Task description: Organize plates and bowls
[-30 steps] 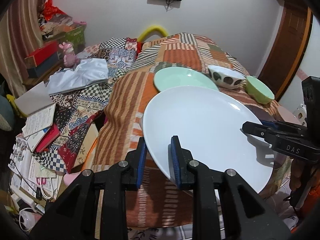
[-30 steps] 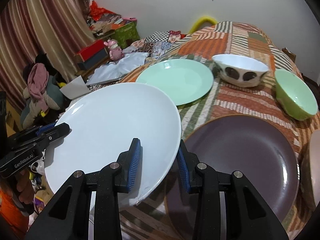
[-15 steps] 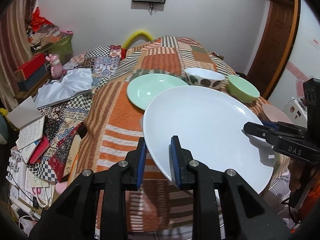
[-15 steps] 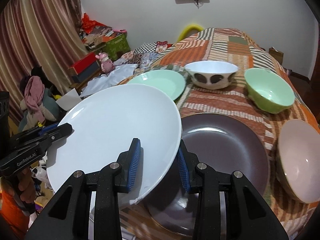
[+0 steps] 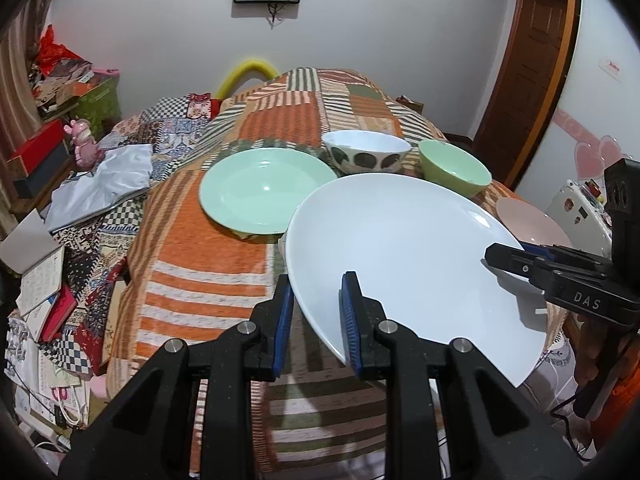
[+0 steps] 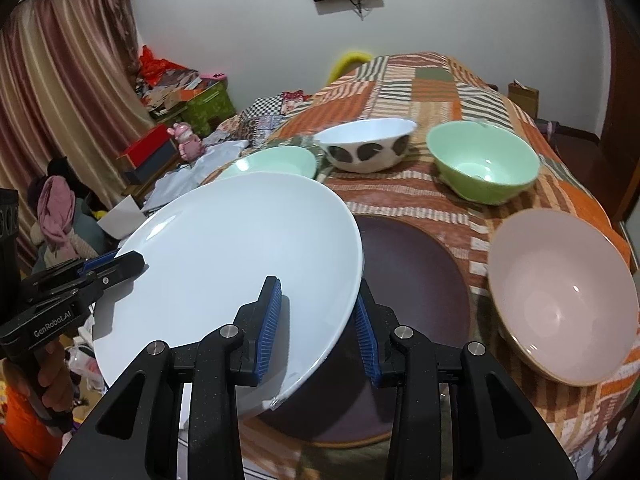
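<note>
I hold a large white plate (image 5: pixel 408 252) (image 6: pixel 240 256) in the air, tilted, over the near end of the table. My left gripper (image 5: pixel 316 312) is shut on its near-left rim and shows at the left of the right wrist view (image 6: pixel 120 264). My right gripper (image 6: pixel 318 320) is shut on the opposite rim and shows at the right of the left wrist view (image 5: pixel 520 260). Beneath the plate lies a dark brown plate (image 6: pixel 412 264), hidden in the left wrist view. Beyond stand a mint plate (image 5: pixel 264 192) (image 6: pixel 276 162), a spotted white bowl (image 5: pixel 366 156) (image 6: pixel 368 144), a green bowl (image 5: pixel 454 166) (image 6: pixel 484 164) and a pink bowl (image 5: pixel 528 220) (image 6: pixel 560 292).
A striped orange patchwork cloth (image 5: pixel 192 248) (image 6: pixel 440 80) covers the table. To its left lie books (image 5: pixel 40 284), a grey cloth (image 5: pixel 104 184), a red box (image 5: pixel 36 152) and a pink figurine (image 5: pixel 82 142). A wooden door (image 5: pixel 528 60) stands at the right, curtains (image 6: pixel 60 100) at the left.
Both grippers have carried the white plate to the right along the table. The dishes have slid left in both views, and the pink bowl has come into sight. Both grips are unchanged.
</note>
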